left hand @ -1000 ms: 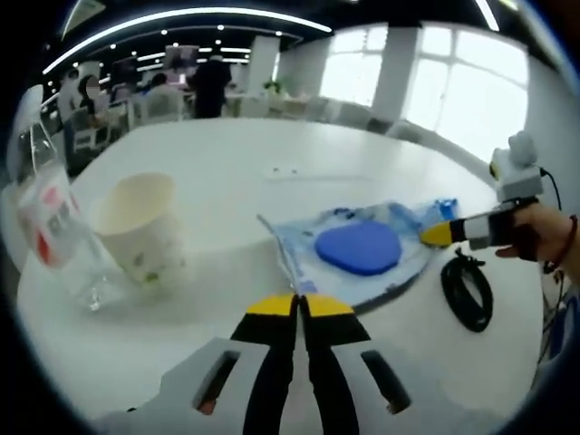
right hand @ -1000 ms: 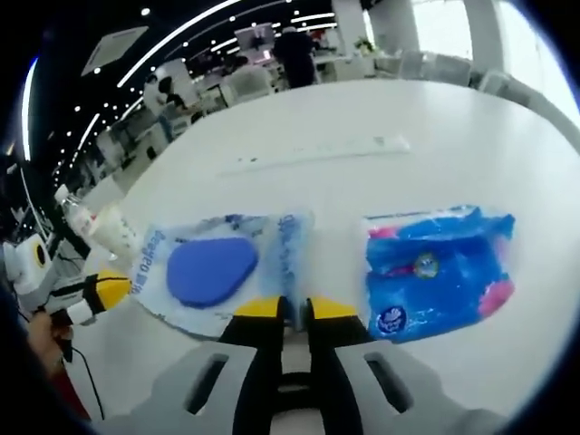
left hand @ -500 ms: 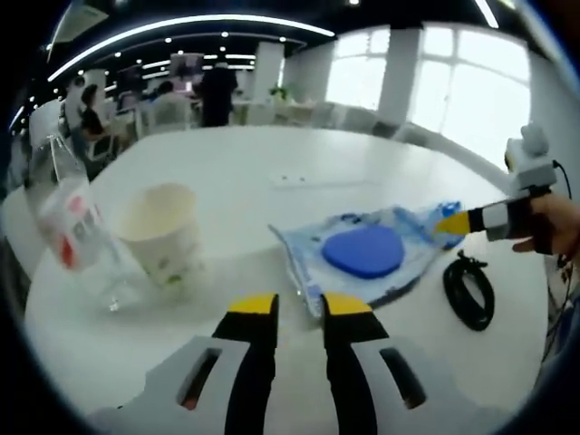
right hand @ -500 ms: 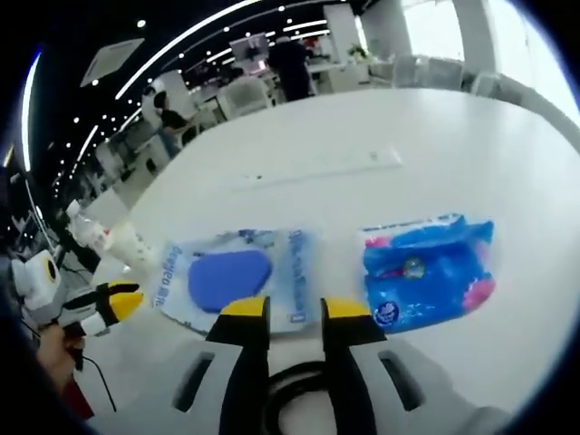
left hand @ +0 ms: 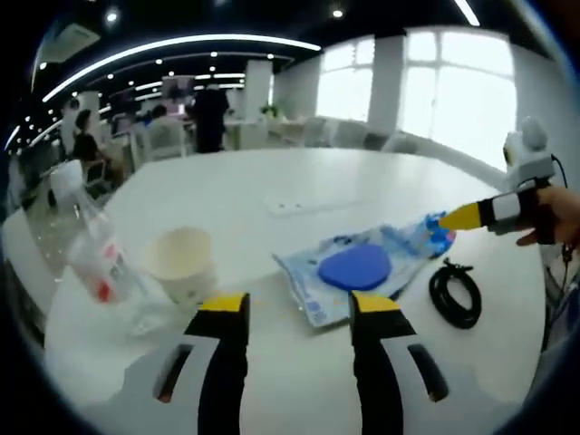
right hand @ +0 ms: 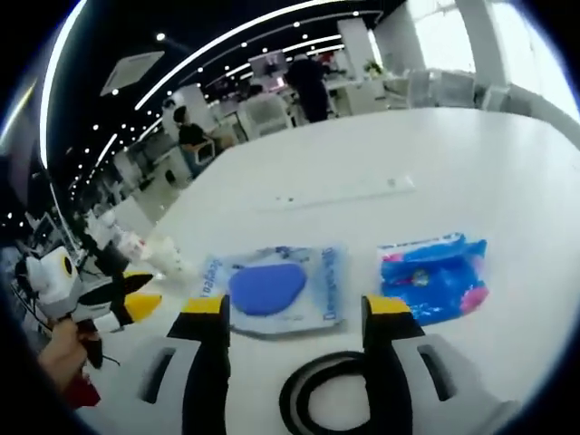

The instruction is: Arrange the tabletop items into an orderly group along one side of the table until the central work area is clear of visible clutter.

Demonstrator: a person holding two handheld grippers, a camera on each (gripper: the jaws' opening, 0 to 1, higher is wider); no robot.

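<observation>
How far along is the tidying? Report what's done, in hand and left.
Done: nothing looks grouped along one side yet. The paper cup and plastic bottle stand together, but the wipes pack, blue tissue pack and black cable coil lie spread across the table.
In hand: nothing; left gripper and right gripper are both open.
Left: gathering all five items.

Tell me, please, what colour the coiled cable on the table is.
Black; the coiled cable shows best in the left gripper view.
</observation>
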